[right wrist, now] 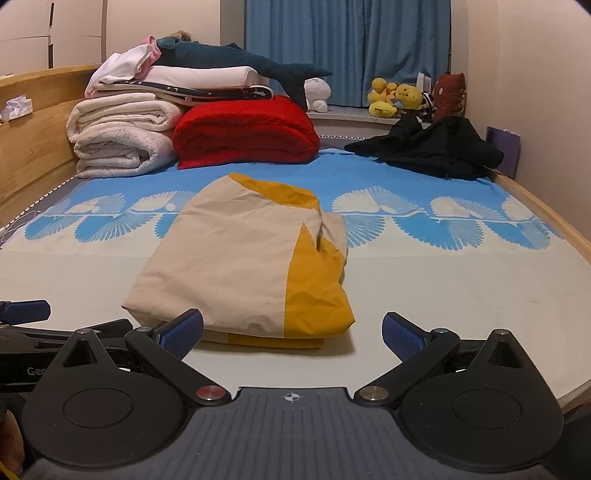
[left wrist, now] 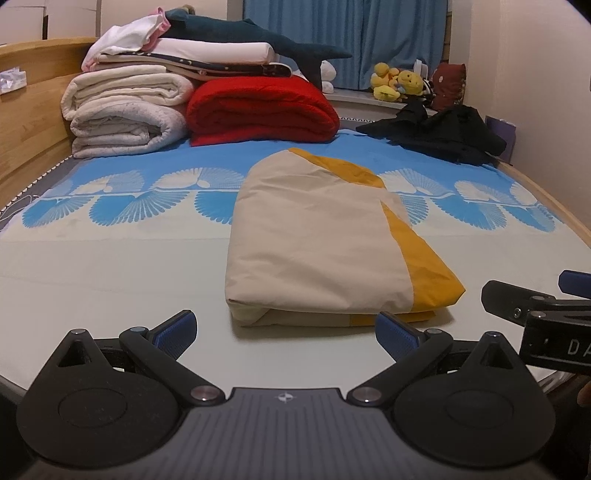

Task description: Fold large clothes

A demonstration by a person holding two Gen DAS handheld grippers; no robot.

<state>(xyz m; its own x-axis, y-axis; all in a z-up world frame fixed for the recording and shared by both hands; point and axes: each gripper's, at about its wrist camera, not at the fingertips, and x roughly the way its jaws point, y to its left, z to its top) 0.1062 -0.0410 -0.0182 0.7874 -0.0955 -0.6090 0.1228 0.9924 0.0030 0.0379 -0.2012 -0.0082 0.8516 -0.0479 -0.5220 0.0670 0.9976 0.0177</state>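
A beige and yellow garment (left wrist: 321, 240) (right wrist: 243, 258) lies folded into a compact rectangle on the bed sheet (left wrist: 110, 266) (right wrist: 443, 280). My left gripper (left wrist: 286, 332) hovers just in front of its near edge, open, nothing between the blue pads. My right gripper (right wrist: 291, 334) is likewise open and empty, close to the garment's near edge. The right gripper's finger (left wrist: 517, 302) shows at the right edge of the left wrist view, and the left gripper's finger (right wrist: 26, 310) at the left edge of the right wrist view.
Folded white blankets (left wrist: 122, 110) and a red blanket (left wrist: 258, 110) are stacked at the headboard side with a blue plush shark (left wrist: 258, 33) on top. A crumpled black garment (left wrist: 443, 133) lies at the far right. Plush toys (left wrist: 399, 83) sit on the window ledge.
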